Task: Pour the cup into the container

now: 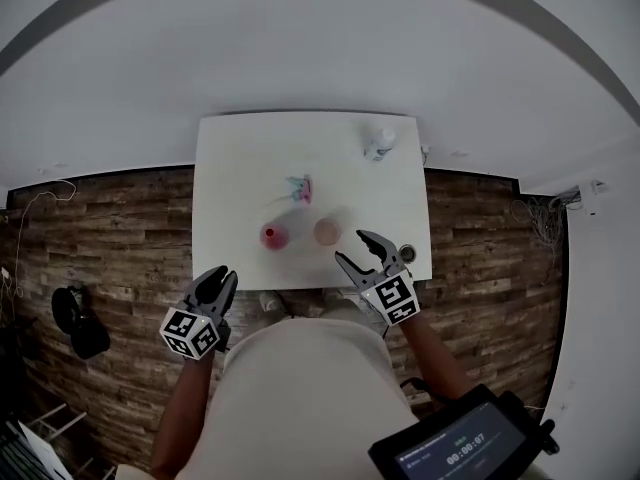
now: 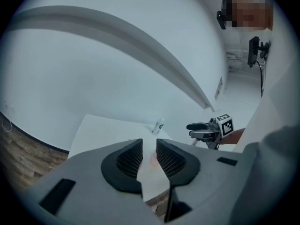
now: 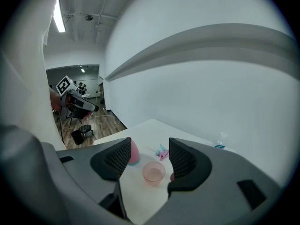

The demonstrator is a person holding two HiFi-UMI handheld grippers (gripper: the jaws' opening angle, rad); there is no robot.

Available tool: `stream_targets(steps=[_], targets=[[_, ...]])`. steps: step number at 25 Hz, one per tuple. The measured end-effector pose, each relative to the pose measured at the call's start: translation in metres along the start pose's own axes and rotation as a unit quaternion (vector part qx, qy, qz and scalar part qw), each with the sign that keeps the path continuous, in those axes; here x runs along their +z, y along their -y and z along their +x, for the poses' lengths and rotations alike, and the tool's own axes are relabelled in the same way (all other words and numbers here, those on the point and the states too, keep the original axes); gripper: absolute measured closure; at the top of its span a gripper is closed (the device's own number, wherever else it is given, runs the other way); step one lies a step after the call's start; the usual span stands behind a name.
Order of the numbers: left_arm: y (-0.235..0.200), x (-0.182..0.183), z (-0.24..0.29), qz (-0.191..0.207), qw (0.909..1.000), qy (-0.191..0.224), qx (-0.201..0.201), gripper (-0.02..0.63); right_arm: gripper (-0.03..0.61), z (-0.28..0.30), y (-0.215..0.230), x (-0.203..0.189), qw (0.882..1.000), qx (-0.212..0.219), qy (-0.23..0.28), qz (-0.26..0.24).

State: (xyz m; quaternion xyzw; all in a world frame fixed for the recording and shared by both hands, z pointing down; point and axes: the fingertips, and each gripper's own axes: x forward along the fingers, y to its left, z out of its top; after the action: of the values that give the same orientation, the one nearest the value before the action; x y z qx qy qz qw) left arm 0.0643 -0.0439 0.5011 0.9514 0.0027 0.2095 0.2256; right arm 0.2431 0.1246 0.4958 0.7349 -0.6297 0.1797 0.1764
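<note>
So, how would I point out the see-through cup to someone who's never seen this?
Find the white table; near its front edge, just off the right gripper, two cups stand side by side. The clear cup is the one on the right: pale and see-through, while the red cup beside it is solid-coloured.

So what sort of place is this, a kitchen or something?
More likely a lab or office set up for recording: a white table against a plain white wall, a wood-plank floor with loose cables, and a strip light overhead.
</note>
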Motion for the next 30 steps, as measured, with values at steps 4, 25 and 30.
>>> stream_targets(steps=[4, 25, 30], targets=[[-0.002, -0.001, 0.002, 0.012, 0.9992, -0.02, -0.033, 0.523, 0.344, 0.008, -0.014, -0.015, 0.999, -0.004, -0.027, -0.026], [0.032, -0.03, 0.037, 0.022, 0.9976, -0.058, 0.032, 0.495, 0.206, 0.076, 0.011, -0.124, 0.979, 0.129, -0.116, -0.108], [0.039, -0.038, 0.049, 0.023, 0.9962, -0.068, 0.05, 0.495, 0.196, 0.096, 0.014, -0.146, 0.97, 0.156, -0.132, -0.13]])
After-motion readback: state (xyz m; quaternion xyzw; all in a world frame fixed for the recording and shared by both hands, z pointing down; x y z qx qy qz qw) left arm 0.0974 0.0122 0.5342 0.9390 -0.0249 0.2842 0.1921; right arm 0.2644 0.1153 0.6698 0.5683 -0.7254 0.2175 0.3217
